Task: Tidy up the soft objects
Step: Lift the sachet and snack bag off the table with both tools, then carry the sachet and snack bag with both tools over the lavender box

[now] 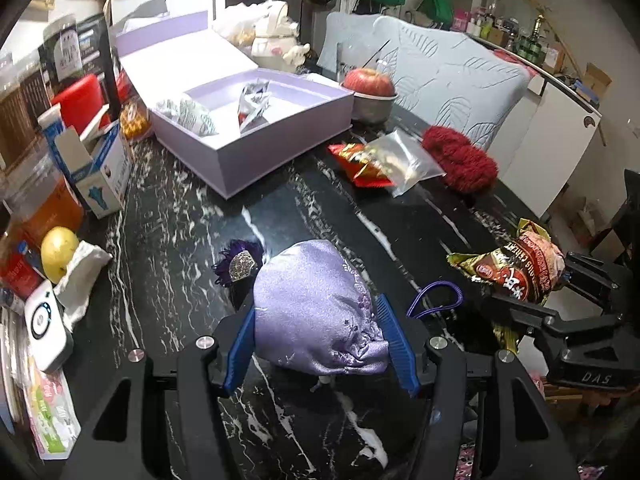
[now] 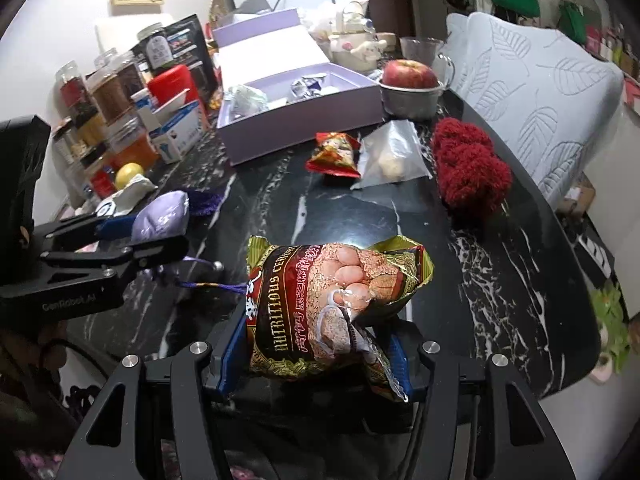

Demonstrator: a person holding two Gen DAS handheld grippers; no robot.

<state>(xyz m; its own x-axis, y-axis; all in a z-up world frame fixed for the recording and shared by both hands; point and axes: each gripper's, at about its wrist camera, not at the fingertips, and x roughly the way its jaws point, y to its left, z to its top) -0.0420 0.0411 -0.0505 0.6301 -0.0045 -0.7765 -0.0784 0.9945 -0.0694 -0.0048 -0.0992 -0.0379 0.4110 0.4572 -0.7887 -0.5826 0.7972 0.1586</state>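
The left gripper (image 1: 320, 344) is clenched on a lilac satin pouch (image 1: 316, 312): the pouch sits squarely between the two blue pads (image 1: 242, 344), which press its sides, and most of it bulges forward beyond the fingertips. A purple cord (image 1: 436, 298) trails from it toward the right gripper. The pouch is held over the black marble table (image 1: 180, 240), on the near side of the open lilac box (image 1: 256, 128).

The right gripper (image 2: 316, 356) grasps a snack packet (image 2: 332, 304) printed with nuts. The packet fills the gap between that gripper's blue pads (image 2: 230, 364), its crumpled lower end is pinched between them, and its upper half sticks out past the tips. It too hangs nearer than the lilac box, further to the right than the pouch.

Just right of the box's front corner lie a red snack bag (image 2: 334, 152), a clear plastic bag (image 2: 394, 156) touching it, and a red fuzzy bundle (image 2: 468, 168) beyond those. An apple in a metal bowl (image 2: 410, 88) stands at the box's right side.
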